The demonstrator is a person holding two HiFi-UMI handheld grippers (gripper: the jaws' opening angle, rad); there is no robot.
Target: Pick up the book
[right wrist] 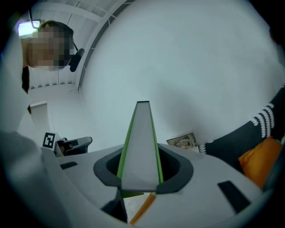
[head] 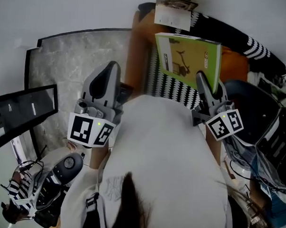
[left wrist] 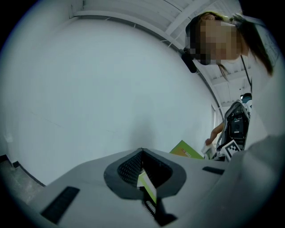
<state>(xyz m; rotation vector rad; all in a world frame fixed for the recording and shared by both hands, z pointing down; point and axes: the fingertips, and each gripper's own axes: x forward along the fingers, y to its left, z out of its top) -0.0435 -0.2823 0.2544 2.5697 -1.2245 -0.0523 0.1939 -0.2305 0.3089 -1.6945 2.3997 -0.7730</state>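
The book [head: 188, 57] has a lime-green cover with a small picture on it and is held up off the furniture below, tilted. My right gripper [head: 204, 85] is shut on its lower right edge. In the right gripper view the book [right wrist: 142, 138] runs edge-on out of the jaws, grey page edge between green covers, with the gripper [right wrist: 140, 171] clamped round it. My left gripper [head: 109, 72] hangs at the left, apart from the book, jaws together and holding nothing. In the left gripper view the gripper [left wrist: 142, 153] points at a bare white wall, with the book [left wrist: 187, 150] small at the right.
A second, pale booklet [head: 174, 13] leans against the wall above the book, also seen as the booklet [right wrist: 182, 141]. A black cushion with white stripes [head: 234, 34] and an orange seat [head: 233, 64] lie below. A dark screen [head: 24, 109] stands left; a black chair [head: 261, 115] stands right.
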